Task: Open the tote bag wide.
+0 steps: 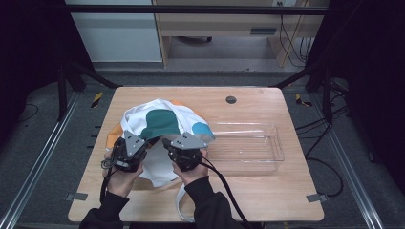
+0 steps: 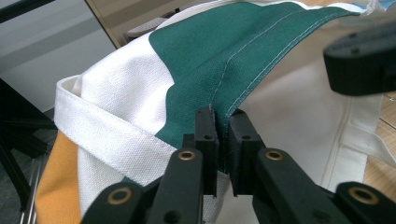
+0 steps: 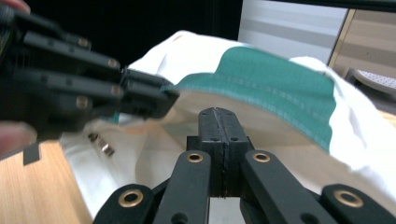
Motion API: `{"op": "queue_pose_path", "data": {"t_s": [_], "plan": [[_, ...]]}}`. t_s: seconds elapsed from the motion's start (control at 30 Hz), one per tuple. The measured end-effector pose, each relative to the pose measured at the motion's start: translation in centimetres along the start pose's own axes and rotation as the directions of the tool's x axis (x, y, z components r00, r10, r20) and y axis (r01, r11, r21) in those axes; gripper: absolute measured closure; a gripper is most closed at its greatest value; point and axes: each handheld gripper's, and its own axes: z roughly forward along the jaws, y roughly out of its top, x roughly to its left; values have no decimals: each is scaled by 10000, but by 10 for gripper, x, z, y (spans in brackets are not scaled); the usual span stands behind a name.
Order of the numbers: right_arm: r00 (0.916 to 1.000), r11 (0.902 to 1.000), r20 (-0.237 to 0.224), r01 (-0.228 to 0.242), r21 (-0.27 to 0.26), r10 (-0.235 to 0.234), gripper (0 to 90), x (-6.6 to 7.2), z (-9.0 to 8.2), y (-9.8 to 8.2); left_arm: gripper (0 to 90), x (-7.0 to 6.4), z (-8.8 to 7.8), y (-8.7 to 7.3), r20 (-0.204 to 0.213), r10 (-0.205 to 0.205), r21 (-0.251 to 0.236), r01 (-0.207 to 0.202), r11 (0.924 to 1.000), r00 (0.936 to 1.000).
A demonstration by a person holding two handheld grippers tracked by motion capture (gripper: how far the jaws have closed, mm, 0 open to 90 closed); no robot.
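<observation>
Your left gripper [image 2: 223, 140] pinches the rim hem of the soft white, green and orange canvas bag [image 1: 160, 125] at the table's left; the right gripper [image 3: 219, 135] seems shut on its limp edge.

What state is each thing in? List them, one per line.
Tote bag: mouth held open, rim lifted off the table.
Left gripper: shut on the bag's green rim.
Right gripper: shut, at the bag's mouth; grip unclear.
Clear tray: empty, upright, beside the bag.
</observation>
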Motion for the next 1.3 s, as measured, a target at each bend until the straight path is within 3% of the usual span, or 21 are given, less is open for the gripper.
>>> {"op": "queue_pose_path", "data": {"t_s": [0.37,0.57,0.77,1.13,1.3], "plan": [[9996,9959,-58,-267,867,273,900,3,9,-42,874,4,-4,2,240,-315,-215,321,9993,9992],[9989,9880,-83,-445,1479,462,900,5,19,-65,876,8,-7,3,382,-557,-378,571,9977,9977],[9985,9766,58,-546,2079,546,900,5,29,-85,878,8,-9,4,384,-542,-436,559,9975,9978],[9984,9535,170,-566,2959,540,900,6,42,-99,880,14,-15,7,561,-828,-691,866,9938,9950],[9985,9489,175,-546,3109,517,900,6,44,-100,881,15,-15,10,555,-797,-715,836,9939,9953]]}}
